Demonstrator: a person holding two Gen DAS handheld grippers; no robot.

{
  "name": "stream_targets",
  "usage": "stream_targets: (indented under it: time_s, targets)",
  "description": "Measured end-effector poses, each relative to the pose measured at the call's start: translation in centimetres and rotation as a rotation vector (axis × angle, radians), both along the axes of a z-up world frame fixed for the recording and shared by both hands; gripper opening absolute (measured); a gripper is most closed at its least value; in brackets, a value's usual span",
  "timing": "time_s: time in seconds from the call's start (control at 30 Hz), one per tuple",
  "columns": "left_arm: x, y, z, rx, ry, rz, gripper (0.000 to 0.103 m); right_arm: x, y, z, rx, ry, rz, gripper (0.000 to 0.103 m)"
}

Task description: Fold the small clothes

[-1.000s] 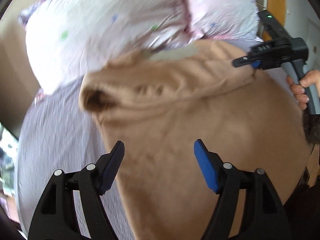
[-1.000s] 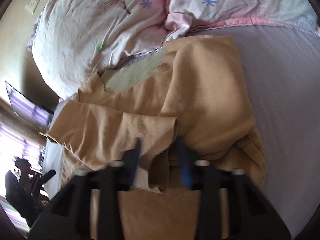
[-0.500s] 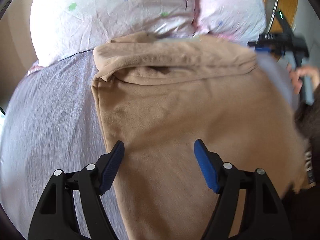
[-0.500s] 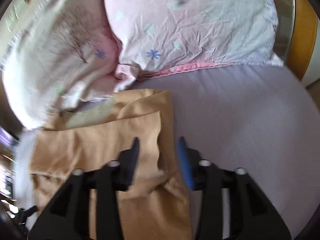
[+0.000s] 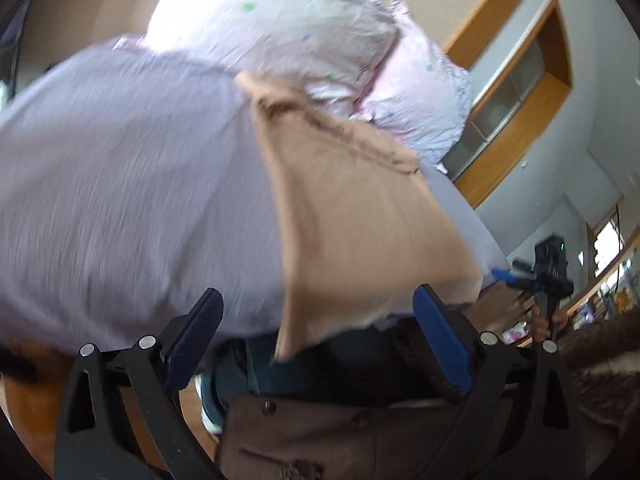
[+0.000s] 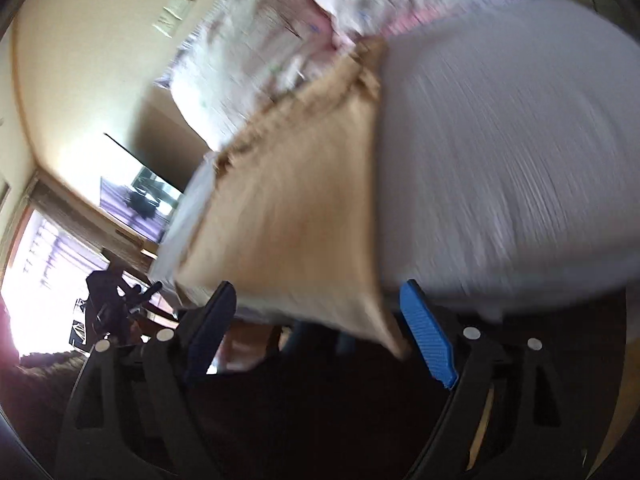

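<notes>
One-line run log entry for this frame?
stage: fold small clothes | garment: tan garment on bed, near edge overhanging | left gripper: open, empty | right gripper: open, empty | pillows behind | frames blurred

This is a bedroom in a home. In the left wrist view a bed (image 5: 120, 184) covered by a pale lilac sheet fills the left and centre of the frame, with crumpled flower-printed pillows (image 5: 288, 36) at the top and a wooden-framed cabinet with glass panes (image 5: 516, 92) against a grey wall at upper right. In the right wrist view a wall switch plate (image 6: 174, 12) sits on a cream wall at upper left, a flat-screen television (image 6: 140, 200) hangs at middle left, and a bright window (image 6: 44, 264) glows at the left edge.
</notes>
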State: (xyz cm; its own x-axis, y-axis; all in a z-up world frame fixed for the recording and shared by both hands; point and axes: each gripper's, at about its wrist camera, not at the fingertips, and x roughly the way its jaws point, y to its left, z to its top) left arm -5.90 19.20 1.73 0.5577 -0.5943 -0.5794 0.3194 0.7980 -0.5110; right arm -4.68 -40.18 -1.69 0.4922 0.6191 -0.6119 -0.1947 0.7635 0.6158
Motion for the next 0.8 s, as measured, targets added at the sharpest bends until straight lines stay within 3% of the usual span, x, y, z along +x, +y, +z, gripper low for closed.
stream_targets:
  time_s: [0.1, 0.33, 0.37, 0.4, 0.43, 0.47, 0.5, 0.57, 0.67, 0.8]
  targets:
    - [0.1, -0.3, -2.1, -0.007, 0.047, -0.007, 0.097, 0.6, -0.4, -3.3, 0.008, 0.088, -0.005, 0.084]
    - [2.2, -2.9, -5.0, -0.055, 0.109, -0.073, 0.096, 2.5, 1.4, -6.1, 0.109, 0.101, 0.08, 0.075]
    - [2.6, -3.1, -5.4, -0.078, 0.127, -0.078, 0.091, 2.5, 1.8, -6.3, 0.121, 0.094, 0.095, 0.073]
    - [3.0, -3.2, -5.6, -0.115, 0.143, -0.084, 0.079, 2.5, 2.1, -6.4, 0.132, 0.09, 0.106, 0.062]
    - [3.1, -3.1, -6.0, -0.147, 0.16, -0.086, 0.074, 2.6, 2.6, -6.5, 0.15, 0.084, 0.126, 0.042]
    - [3.4, -2.9, -6.3, -0.203, 0.19, -0.081, 0.059, 2.5, 2.7, -6.6, 0.156, 0.075, 0.137, 0.03]
    - [3.7, -2.6, -6.6, -0.259, 0.214, -0.079, 0.029, 2.3, 2.9, -6.4, 0.157, 0.064, 0.148, 0.011]
    - [3.7, -1.9, -7.0, -0.338, 0.278, -0.056, 0.005, 1.7, 3.1, -5.2, 0.149, 0.015, 0.162, 0.009]
    - [3.2, -0.8, -5.2, -0.383, 0.289, -0.029, 0.004, 1.2, 2.8, -1.6, 0.167, -0.089, 0.163, 0.009]
    - [5.4, 0.1, 0.4, -0.37, 0.166, -0.014, 0.004, 3.3, 3.1, 4.7, 0.182, -0.257, 0.167, 0.009]
